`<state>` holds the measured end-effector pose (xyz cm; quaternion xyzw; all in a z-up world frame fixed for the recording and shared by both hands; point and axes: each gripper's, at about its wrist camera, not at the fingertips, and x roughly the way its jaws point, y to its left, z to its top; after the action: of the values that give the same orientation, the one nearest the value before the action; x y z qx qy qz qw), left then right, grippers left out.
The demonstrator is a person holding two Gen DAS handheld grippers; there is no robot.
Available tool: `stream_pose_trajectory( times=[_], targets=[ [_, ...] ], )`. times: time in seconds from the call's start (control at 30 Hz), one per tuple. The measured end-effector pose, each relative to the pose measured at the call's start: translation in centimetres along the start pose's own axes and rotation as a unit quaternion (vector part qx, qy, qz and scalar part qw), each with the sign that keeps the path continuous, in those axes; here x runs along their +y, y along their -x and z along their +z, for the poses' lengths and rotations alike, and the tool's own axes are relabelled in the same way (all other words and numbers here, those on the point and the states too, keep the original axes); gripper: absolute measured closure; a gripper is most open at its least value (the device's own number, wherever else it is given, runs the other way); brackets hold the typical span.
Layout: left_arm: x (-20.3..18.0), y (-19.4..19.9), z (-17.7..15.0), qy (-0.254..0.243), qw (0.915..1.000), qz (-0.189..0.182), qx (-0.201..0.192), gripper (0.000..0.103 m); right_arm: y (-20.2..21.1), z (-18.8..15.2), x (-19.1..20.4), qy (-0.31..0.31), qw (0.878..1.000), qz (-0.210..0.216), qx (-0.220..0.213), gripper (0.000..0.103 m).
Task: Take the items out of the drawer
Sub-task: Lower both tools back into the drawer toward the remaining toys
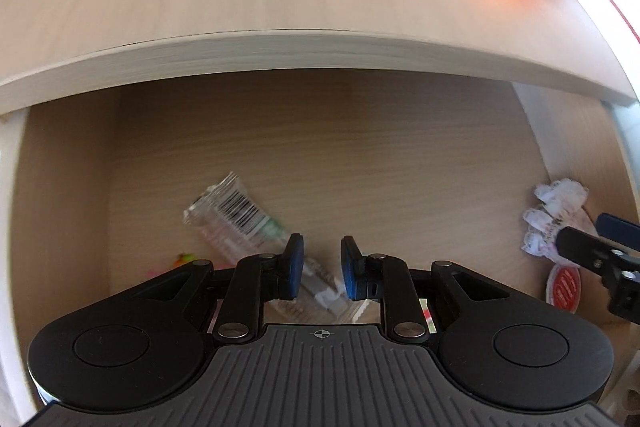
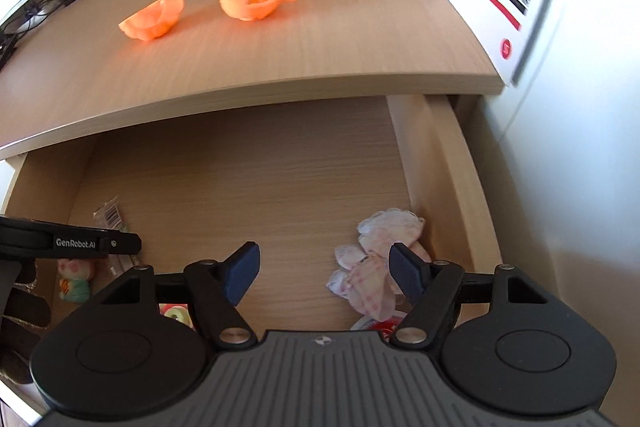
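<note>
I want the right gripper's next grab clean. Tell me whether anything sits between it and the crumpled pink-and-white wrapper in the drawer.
Nothing visible blocks it. The right gripper hangs open above the drawer, and the crumpled wrapper lies just beyond, by its right finger. Only a red-and-white round item lies beside it, nearer the camera.

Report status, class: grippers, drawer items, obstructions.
Left gripper open above clear packet. Right gripper open over pink wrapper. Nothing held; no obstruction.

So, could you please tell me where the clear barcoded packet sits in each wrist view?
Left wrist: the packet lies lower centre-left on the drawer floor, running down under the left gripper.
Right wrist: only its barcoded end shows at far left, above the other gripper's black arm.
Shared landmark: the crumpled wrapper by the drawer's right wall.
</note>
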<state>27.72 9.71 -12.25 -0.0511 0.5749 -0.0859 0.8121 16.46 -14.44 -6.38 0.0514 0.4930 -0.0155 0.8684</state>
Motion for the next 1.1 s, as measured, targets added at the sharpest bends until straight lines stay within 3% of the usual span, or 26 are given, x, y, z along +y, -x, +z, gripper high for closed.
stream_pose_trajectory(
  times=[0.1,0.47,0.5,0.57,0.73,0.83,0.93,1.0,1.1],
  targets=[
    [-0.1,-0.6,0.1,-0.002,0.9998,-0.011,0.018,0.081,-0.6,-0.2,-0.6,-0.008,1.0,-0.005,0.009,0.031],
    [-1.6,-0.5,0.4,-0.066,0.9978,0.003,0.007,0.077,-0.8,-0.6,-0.3,0.003,1.0,-0.006,0.006,0.031],
    [-1.9,-0.4,0.3,-0.075,0.9971,0.001,0.008,0.075,-0.8,-0.7,-0.3,0.004,1.0,-0.006,0.005,0.031],
    [-3.1,-1.0,0.4,-0.092,0.9957,-0.005,0.012,0.057,-0.8,-0.7,-0.2,0.006,1.0,-0.006,0.003,0.031],
    [-4.7,-0.6,0.2,-0.112,0.9933,-0.017,0.023,0.03,-0.9,-0.8,0.0,0.011,1.0,-0.005,0.003,0.03],
    [-4.2,-0.3,0.4,-0.102,0.994,-0.03,0.026,0.028,-0.9,-0.8,0.3,0.013,1.0,-0.006,0.003,0.03],
    [-2.3,1.1,1.0,-0.091,0.9927,-0.075,0.028,0.038,-0.9,-0.8,0.3,0.012,1.0,-0.001,0.003,0.028],
    [-1.7,2.7,1.1,-0.147,0.9842,-0.098,0.016,0.038,-0.9,-0.7,0.3,0.012,1.0,0.006,0.002,0.026],
    [-2.1,3.8,0.7,-0.255,0.9566,-0.133,0.047,0.039,-0.9,-0.9,0.3,0.013,1.0,0.009,0.001,0.026]
  ],
)
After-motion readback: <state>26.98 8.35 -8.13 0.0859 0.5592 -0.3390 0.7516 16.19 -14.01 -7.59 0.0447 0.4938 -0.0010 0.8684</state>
